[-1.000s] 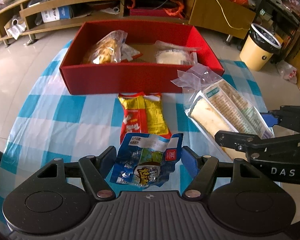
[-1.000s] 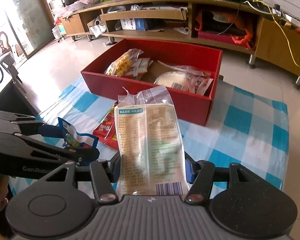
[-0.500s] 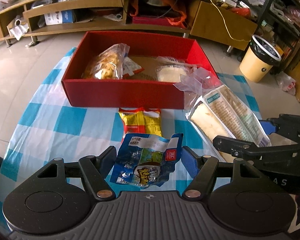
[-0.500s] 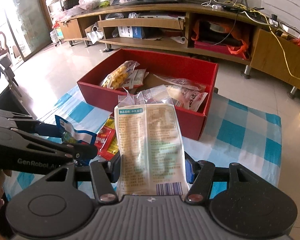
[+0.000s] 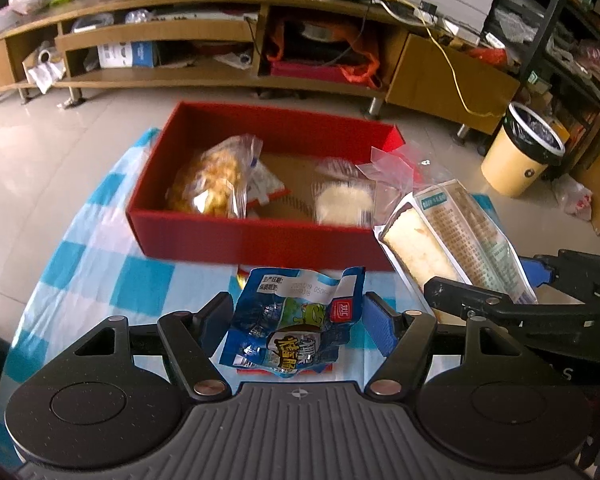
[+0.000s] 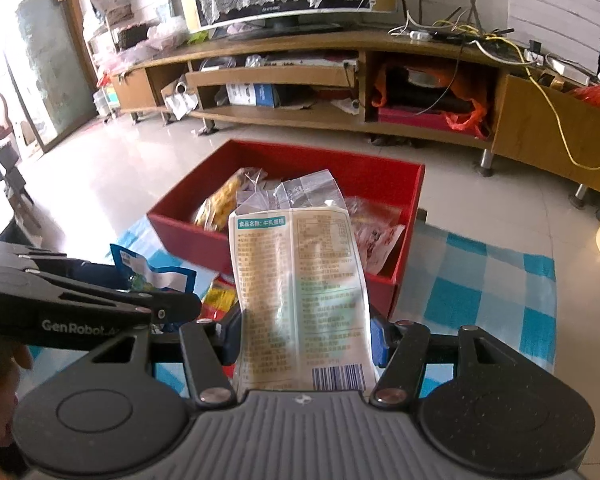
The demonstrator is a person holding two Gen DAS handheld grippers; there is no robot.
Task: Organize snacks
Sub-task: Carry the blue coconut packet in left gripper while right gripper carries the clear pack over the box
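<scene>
A: Red box (image 5: 260, 240) walls fill the centre of the left wrist view; where is the left tool (image 5: 298, 320)?
B: Lower centre, pinching a blue snack packet (image 5: 296, 328) above the checked table (image 5: 100, 272), short of the near wall.

A: And the right view?
B: The right tool (image 6: 304, 340) clamps the cake packet (image 6: 300, 300) at centre, its top edge overlapping the box's near wall; open floor (image 6: 480, 192) lies beyond.

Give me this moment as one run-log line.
left gripper: shut on blue snack packet | right gripper: shut on cake packet | both above checked cloth | red box: ahead, holds snacks
</scene>
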